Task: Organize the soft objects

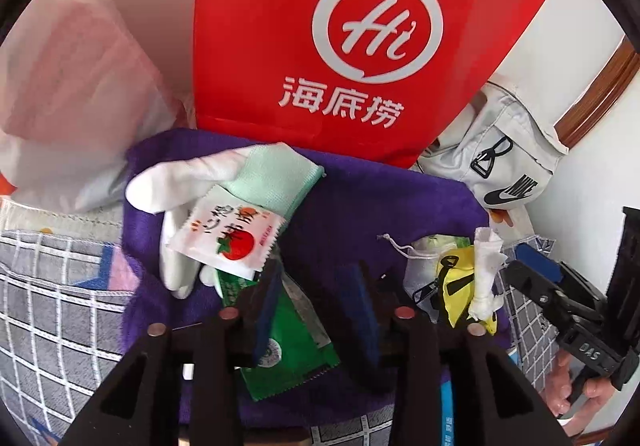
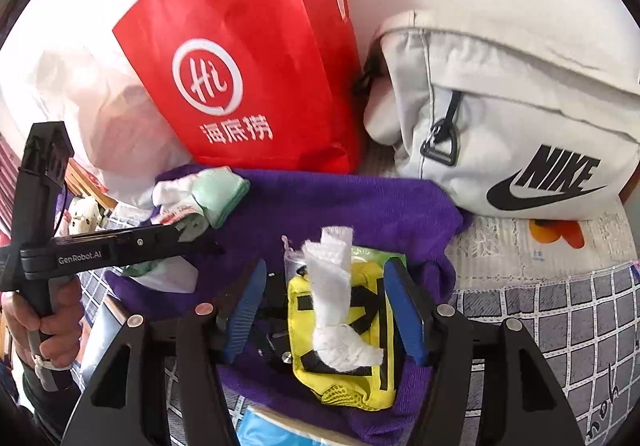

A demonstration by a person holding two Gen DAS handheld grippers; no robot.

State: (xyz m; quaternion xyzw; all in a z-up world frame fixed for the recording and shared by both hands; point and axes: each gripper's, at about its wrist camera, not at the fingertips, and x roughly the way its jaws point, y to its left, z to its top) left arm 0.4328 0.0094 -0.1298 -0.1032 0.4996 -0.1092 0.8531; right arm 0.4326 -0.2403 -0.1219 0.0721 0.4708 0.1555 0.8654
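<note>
A purple towel [image 1: 360, 206] [image 2: 340, 206] lies spread on the checked bedding and bears the soft items. On its left are a white glove [image 1: 176, 182], a mint cloth [image 1: 276, 174], a tomato sachet [image 1: 228, 234] and a green packet [image 1: 288, 346]. My left gripper [image 1: 316, 278] stands open over the green packet, which lies flat between its fingers, the pads apart from it. On the towel's right lies a yellow pouch [image 2: 360, 378] with a crumpled white tissue [image 2: 332, 286] on top. My right gripper [image 2: 326, 266] stands open astride both, without pressing them.
A red paper bag [image 1: 320, 26] and a white plastic bag [image 1: 60, 86] stand behind the towel. A grey Nike bag [image 2: 500, 106] lies at the back right. Checked bedding [image 2: 560, 326] surrounds the towel. A light blue packet [image 2: 260, 430] sits at the near edge.
</note>
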